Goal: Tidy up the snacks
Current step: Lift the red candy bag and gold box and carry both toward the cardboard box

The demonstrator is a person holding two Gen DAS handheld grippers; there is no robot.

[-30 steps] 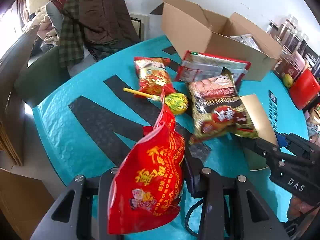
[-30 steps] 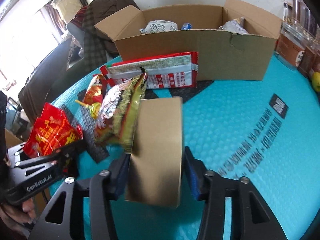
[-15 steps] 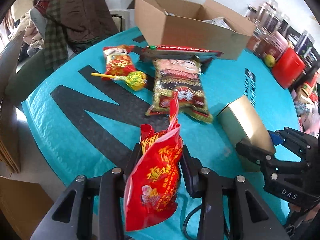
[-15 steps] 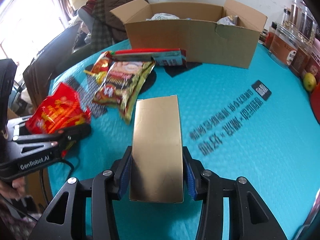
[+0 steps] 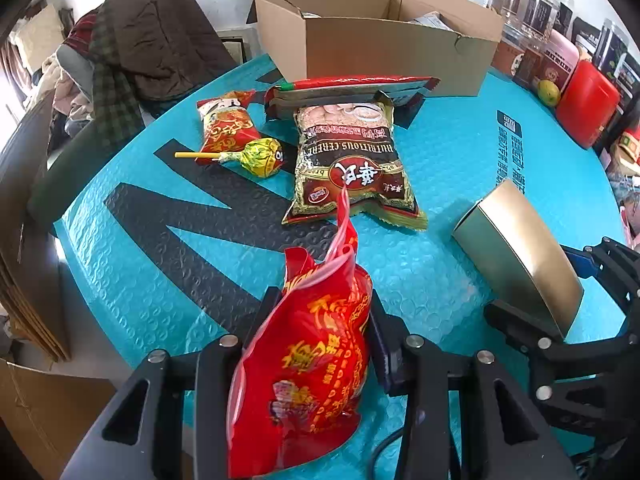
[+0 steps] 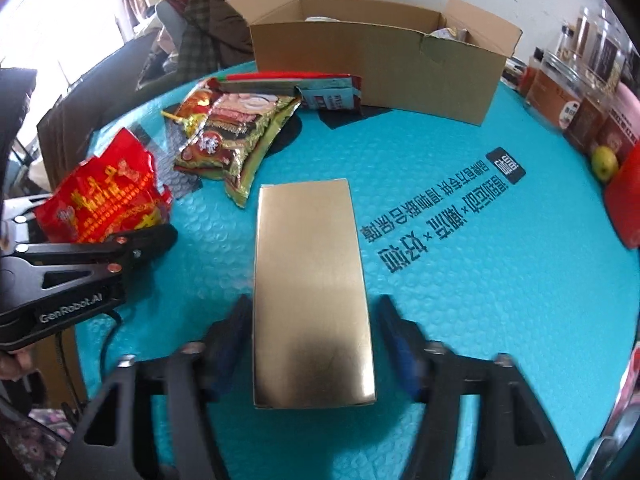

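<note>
My left gripper (image 5: 324,314) is shut on a red snack bag (image 5: 308,364), held just above the teal mat; its jaws are starting to open, the pads still pressing the bag. My right gripper (image 6: 314,312) is opening. A gold box (image 6: 312,292) lies flat on the mat between its blue pads, with a gap on each side. Farther back lie a brown cereal bag (image 5: 352,168), a lollipop (image 5: 260,156), a small red packet (image 5: 228,128) and a flat red-edged packet (image 5: 352,88). Behind them stands an open cardboard box (image 5: 384,52) with packets inside.
Jars, a red container (image 5: 588,100) and a yellow-green fruit (image 5: 548,92) line the table's right edge. A chair piled with clothes (image 5: 140,60) stands beyond the far left edge. Flattened cardboard (image 5: 24,280) leans at the left.
The right jaws have spread off the gold box, which went from tilted in the grip to flat on the mat. The left gripper has shifted sideways, still gripping the red bag.
</note>
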